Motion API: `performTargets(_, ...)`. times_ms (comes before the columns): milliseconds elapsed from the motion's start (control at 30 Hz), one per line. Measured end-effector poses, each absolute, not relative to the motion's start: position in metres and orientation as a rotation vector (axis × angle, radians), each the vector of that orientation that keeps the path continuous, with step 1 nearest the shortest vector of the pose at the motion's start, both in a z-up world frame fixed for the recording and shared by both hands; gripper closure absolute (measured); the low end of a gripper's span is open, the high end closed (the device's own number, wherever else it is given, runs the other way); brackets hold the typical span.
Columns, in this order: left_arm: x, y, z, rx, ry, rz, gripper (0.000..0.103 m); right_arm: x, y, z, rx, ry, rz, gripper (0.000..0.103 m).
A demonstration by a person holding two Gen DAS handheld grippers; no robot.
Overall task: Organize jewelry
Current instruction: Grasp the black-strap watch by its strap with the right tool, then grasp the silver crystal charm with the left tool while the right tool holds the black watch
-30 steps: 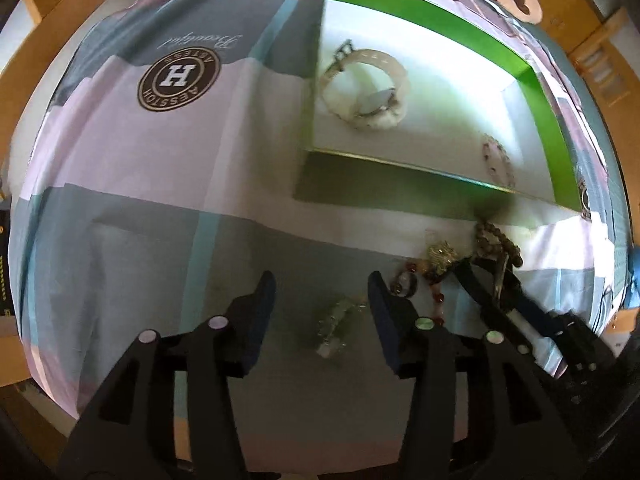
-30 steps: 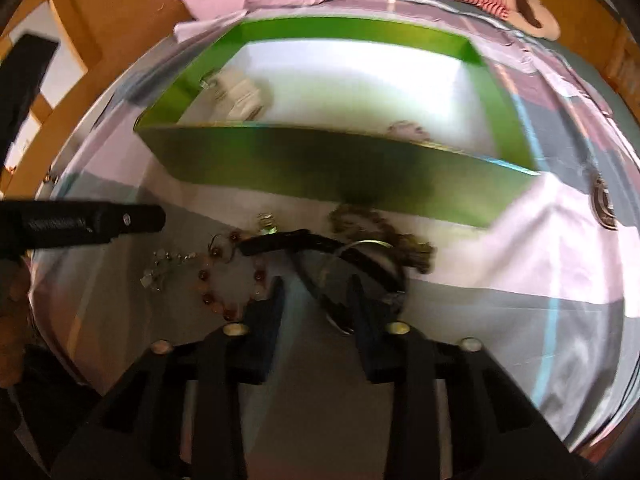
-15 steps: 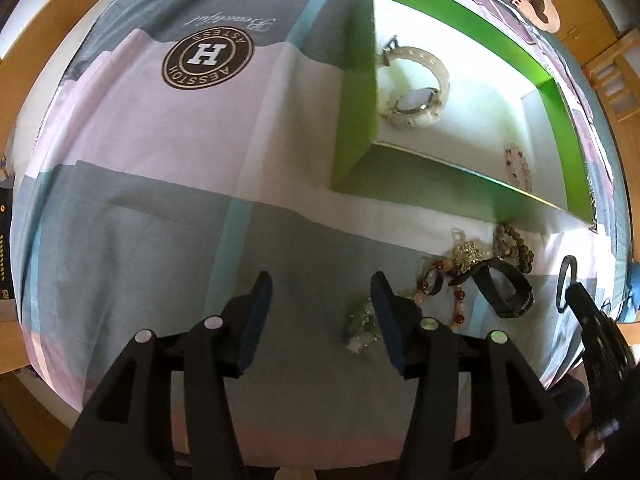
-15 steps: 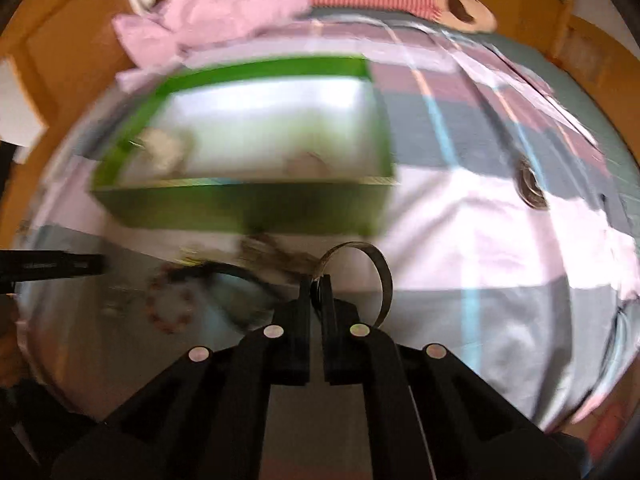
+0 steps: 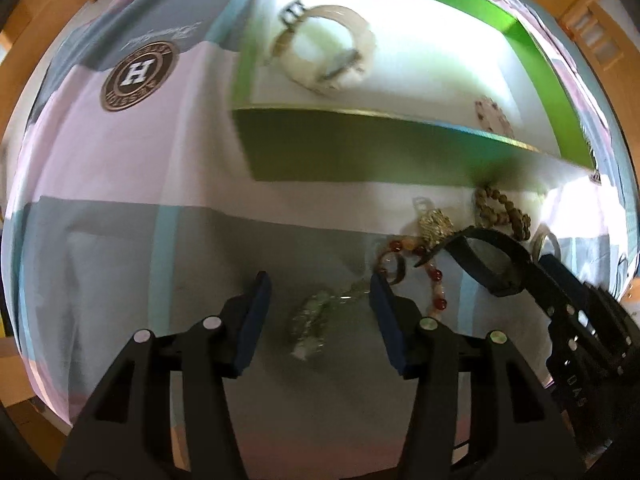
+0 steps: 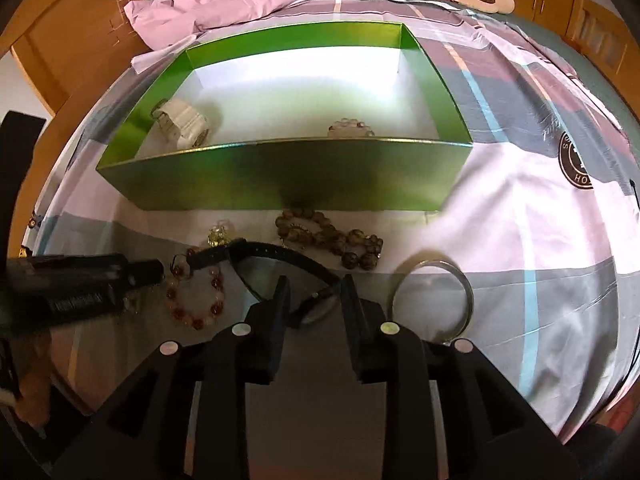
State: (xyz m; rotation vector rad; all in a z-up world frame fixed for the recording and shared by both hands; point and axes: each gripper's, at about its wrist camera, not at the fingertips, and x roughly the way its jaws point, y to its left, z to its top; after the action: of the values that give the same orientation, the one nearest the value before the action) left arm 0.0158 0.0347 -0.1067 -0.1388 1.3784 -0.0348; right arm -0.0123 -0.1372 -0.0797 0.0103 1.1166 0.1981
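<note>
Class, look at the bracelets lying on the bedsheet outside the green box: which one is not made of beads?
The plain silver metal bangle, a smooth ring at the right. The red-and-orange bead bracelet and the brown bead bracelet are both beaded.

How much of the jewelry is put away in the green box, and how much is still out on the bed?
Done: the white watch and a pale bead bracelet lie inside the green box.

In hand: nothing is gripped. The right gripper is opening over the black watch; the left gripper straddles a small silvery piece.

Left on the bedcover: the red bead bracelet, brown bead bracelet, metal bangle and gold trinket.
</note>
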Motion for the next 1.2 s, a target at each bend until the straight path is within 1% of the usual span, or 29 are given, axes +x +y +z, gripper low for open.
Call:
performTargets(67,0.015,0.028,-0.109,-0.122,1.392,-0.052,0.052,-0.011,-0.138,-0.078,0.013,1.114,0.196,0.076)
performTargets(233,0.014,0.024,-0.112,-0.191,1.427,-0.13,0.054,-0.012,-0.141,-0.079,0.018,1.121,0.191,0.076)
performTargets(300,0.015,0.029,-0.112,-0.274,1.438,-0.177,0.06,-0.011,-0.142,-0.08,0.026,1.123,0.187,0.076)
performTargets(333,0.012,0.027,-0.111,-0.319,1.439,-0.198,0.066,-0.011,-0.144,-0.08,0.033,1.124,0.185,0.076)
performTargets(367,0.011,0.031,-0.107,-0.375,1.438,-0.228,0.069,-0.011,-0.145,-0.08,0.037,1.124,0.184,0.076)
performTargets(467,0.008,0.033,-0.099,-0.433,1.414,-0.295,0.069,-0.012,-0.148,-0.08,0.044,1.122,0.183,0.076)
performTargets(633,0.011,0.029,-0.096,-0.412,1.421,-0.329,0.069,-0.013,-0.149,-0.079,0.052,1.119,0.186,0.076)
performTargets(767,0.015,0.037,-0.104,-0.393,1.445,-0.259,0.069,-0.014,-0.15,-0.079,0.052,1.118,0.19,0.076)
performTargets(900,0.014,0.031,-0.116,-0.305,1.487,-0.225,0.069,-0.011,-0.148,-0.081,0.045,1.123,0.196,0.076)
performTargets(1033,0.014,0.023,-0.118,-0.254,1.484,-0.206,0.069,-0.009,-0.141,-0.082,0.026,1.13,0.207,0.076)
performTargets(1100,0.015,0.023,-0.118,-0.253,1.481,-0.194,0.075,-0.007,-0.137,-0.084,0.007,1.138,0.208,0.076)
performTargets(1133,0.015,0.023,-0.118,-0.251,1.48,-0.185,0.081,-0.006,-0.135,-0.086,-0.013,1.139,0.199,0.076)
performTargets(1167,0.016,0.024,-0.119,-0.257,1.478,-0.181,0.084,-0.005,-0.134,-0.087,-0.027,1.139,0.192,0.076)
performTargets(1200,0.016,0.025,-0.119,-0.264,1.475,-0.182,0.085,-0.004,-0.133,-0.088,-0.032,1.14,0.188,0.076)
